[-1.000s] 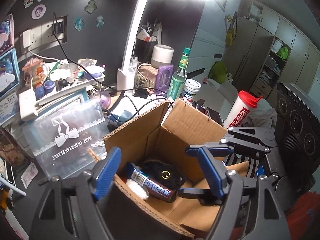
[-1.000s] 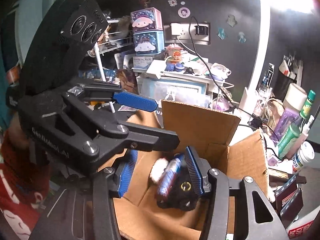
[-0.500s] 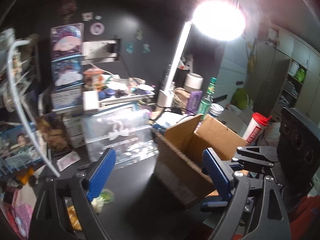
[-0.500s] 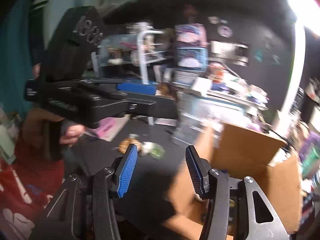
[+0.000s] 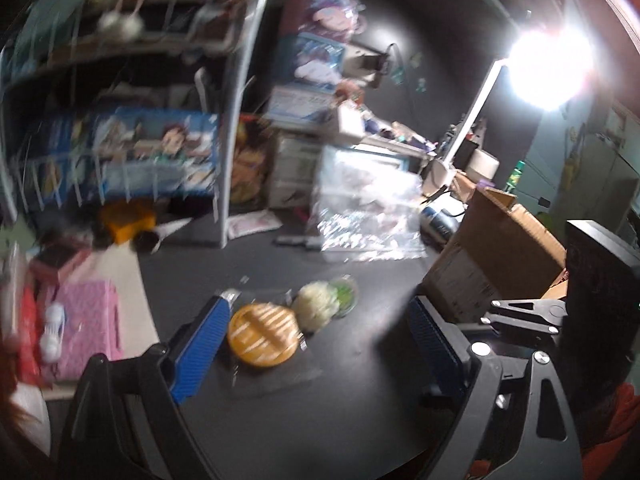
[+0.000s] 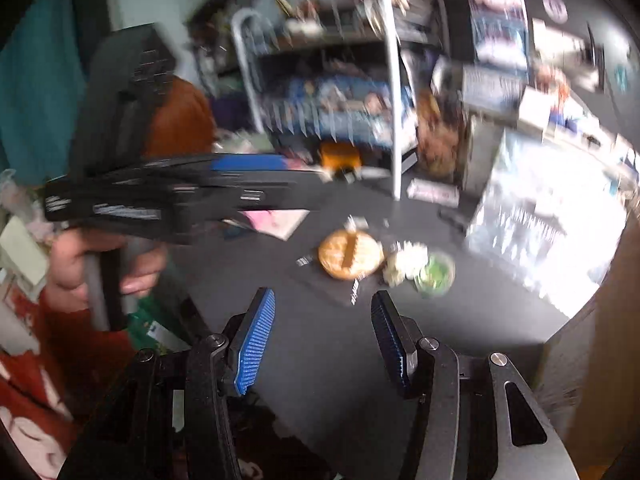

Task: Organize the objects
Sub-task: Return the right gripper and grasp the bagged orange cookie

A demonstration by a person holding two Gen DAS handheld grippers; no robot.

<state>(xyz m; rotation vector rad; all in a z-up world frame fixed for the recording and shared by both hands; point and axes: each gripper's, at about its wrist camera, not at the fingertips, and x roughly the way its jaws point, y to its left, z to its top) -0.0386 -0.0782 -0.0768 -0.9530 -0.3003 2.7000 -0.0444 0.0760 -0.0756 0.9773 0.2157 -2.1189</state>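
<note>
Standing by the desk, I see both grippers empty and spread wide, so nothing is being carried just now. The left gripper (image 5: 320,344) hovers over the dark desk (image 5: 360,420), its left finger just beside the orange disc (image 5: 263,335); the right gripper (image 6: 320,340) points at the same spot from a little farther back. That disc, in clear wrap, is the landmark: touching its far-right edge sits a white fluffy ball (image 5: 315,306), and just beyond the ball a small green-filled cup (image 5: 345,295). All three lie loose on the desk, so they look like what is left to sort. The box (image 5: 500,256) stands open well to the right of the disc; its inside is hidden from here, so I cannot tell what it already holds. A shiny clear bag (image 5: 364,216) lies behind the disc, and a pink case (image 5: 86,320) well to its left. My guess is the job is partway, with the disc cluster next.
</note>
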